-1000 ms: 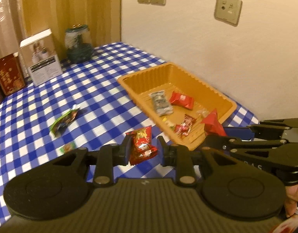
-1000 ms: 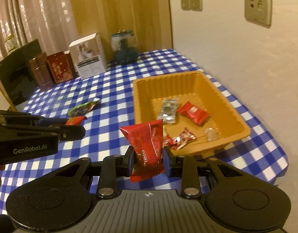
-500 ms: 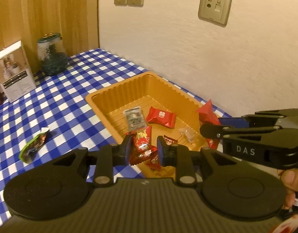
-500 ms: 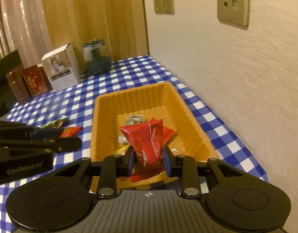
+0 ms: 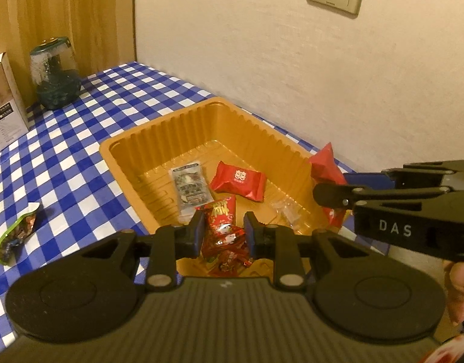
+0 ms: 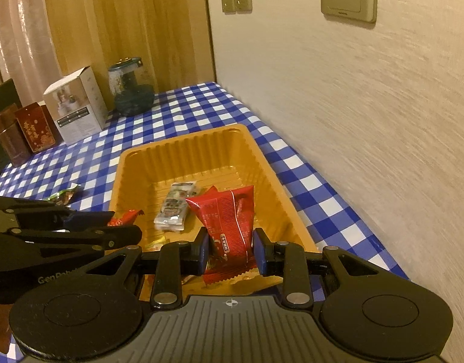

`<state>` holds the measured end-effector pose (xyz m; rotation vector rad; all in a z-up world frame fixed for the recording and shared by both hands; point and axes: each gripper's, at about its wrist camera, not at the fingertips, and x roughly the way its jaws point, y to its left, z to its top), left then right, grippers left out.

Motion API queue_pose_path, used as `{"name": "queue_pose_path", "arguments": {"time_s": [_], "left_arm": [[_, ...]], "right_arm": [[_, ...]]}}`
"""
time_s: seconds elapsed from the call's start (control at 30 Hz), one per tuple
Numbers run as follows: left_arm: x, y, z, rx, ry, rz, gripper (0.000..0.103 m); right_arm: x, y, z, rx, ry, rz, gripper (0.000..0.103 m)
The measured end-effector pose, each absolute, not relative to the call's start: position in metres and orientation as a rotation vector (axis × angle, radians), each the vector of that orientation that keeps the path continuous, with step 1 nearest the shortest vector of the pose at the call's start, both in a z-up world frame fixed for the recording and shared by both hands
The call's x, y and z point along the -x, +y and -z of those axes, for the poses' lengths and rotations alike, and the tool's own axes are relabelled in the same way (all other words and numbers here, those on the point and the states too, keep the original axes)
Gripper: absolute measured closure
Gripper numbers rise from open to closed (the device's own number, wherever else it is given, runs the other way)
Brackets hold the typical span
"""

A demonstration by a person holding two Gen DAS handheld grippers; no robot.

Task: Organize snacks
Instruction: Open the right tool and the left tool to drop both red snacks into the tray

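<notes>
An orange plastic tray (image 5: 159, 134) (image 6: 232, 134) sits on the blue checked cloth by the wall. Inside lie a grey-green packet (image 5: 189, 186) (image 6: 173, 207), a red wrapped sweet (image 5: 239, 180) and a clear wrapper (image 5: 285, 208). My left gripper (image 5: 224, 236) is shut on a small red snack packet (image 5: 224, 220), held over the tray's near end. My right gripper (image 6: 231, 249) is shut on a bigger red snack bag (image 6: 229, 220), also above the tray; in the left wrist view this bag (image 5: 324, 166) pokes up beside the tray's right rim.
A green snack packet (image 5: 15, 236) (image 6: 64, 196) lies loose on the cloth left of the tray. A glass jar (image 6: 130, 90), a white box (image 6: 76, 106) and red tins (image 6: 35, 127) stand at the back. The wall runs close along the right.
Both grippers have carried their red packets rightward from over the cloth to above the tray and dropped a little closer to it. Both grips are unchanged.
</notes>
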<state>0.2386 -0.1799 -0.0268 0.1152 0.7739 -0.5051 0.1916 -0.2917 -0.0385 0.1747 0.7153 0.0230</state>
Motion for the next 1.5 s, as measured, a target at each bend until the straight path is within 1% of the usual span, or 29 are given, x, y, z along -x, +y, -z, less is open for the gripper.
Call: {"name": "queue_pose_path", "arguments": {"time_s": [0.17,0.23,0.27,0.3,0.8,1.27,1.3,1.33,1.37,1.4,1.5], "left_arm": [[-0.246,-0.186,0.033,-0.117,0.783,0.514,0.077],[-0.248,-0.188,0.034,-0.121,0.781,0.511,0.069],[-0.249,-0.187,0.035,-0.123,0.779,0.506,0.056],[-0.249,-0.187,0.035,-0.120,0.777,0.507,0.051],[-0.232,-0.139,0.022,-0.121,0.739,0.417,0.051],[-0.229,-0.127,0.029,-0.108,0.748,0.405,0.051],[-0.229,-0.127,0.030,-0.109,0.749,0.404,0.051],[-0.229,-0.127,0.030,-0.110,0.751,0.403,0.051],[-0.229,-0.126,0.031,-0.111,0.752,0.403,0.051],[-0.229,-0.125,0.031,-0.111,0.752,0.402,0.051],[-0.228,-0.121,0.032,-0.110,0.754,0.394,0.051]], "right_arm": [[-0.196,-0.294,0.041,-0.180,0.717,-0.018,0.072],[-0.197,-0.295,0.042,-0.183,0.716,-0.014,0.072],[-0.197,-0.296,0.042,-0.183,0.716,-0.014,0.072],[-0.197,-0.296,0.042,-0.184,0.716,-0.014,0.072],[-0.199,-0.285,0.038,-0.190,0.714,-0.041,0.072],[-0.215,-0.278,0.043,-0.216,0.705,-0.066,0.071],[-0.216,-0.279,0.045,-0.230,0.704,-0.067,0.065],[-0.217,-0.280,0.045,-0.243,0.703,-0.065,0.055],[-0.216,-0.282,0.046,-0.260,0.696,-0.067,0.036],[-0.215,-0.284,0.045,-0.277,0.680,-0.068,0.034],[-0.211,-0.286,0.042,-0.276,0.668,-0.065,0.034]]}}
